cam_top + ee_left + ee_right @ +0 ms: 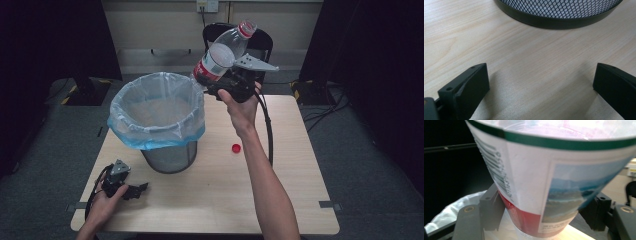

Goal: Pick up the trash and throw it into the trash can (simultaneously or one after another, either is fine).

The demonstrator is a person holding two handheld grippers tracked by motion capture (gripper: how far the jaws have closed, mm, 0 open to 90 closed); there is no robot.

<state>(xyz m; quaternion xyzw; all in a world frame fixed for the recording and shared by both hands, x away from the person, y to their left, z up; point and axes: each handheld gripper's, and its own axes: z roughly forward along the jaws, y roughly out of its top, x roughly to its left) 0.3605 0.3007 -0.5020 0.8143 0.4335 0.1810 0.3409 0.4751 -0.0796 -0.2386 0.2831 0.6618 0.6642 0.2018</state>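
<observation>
Right gripper (231, 80) is clamped on a plastic water bottle (222, 52) at its label, neck tilted toward 1 o'clock, held in the air just beside the bin's 2 o'clock rim. Likely step: drop it in the mesh waste bin (169, 155). Best carry it toward 9 o'clock until the base is over the liner (155, 117) opening, then release. Left gripper (131, 190) rests wide open and empty at the table's (280, 200) 7 o'clock. Red cap (236, 148) lies at 4 o'clock of the bin, clear. Room all round.
</observation>
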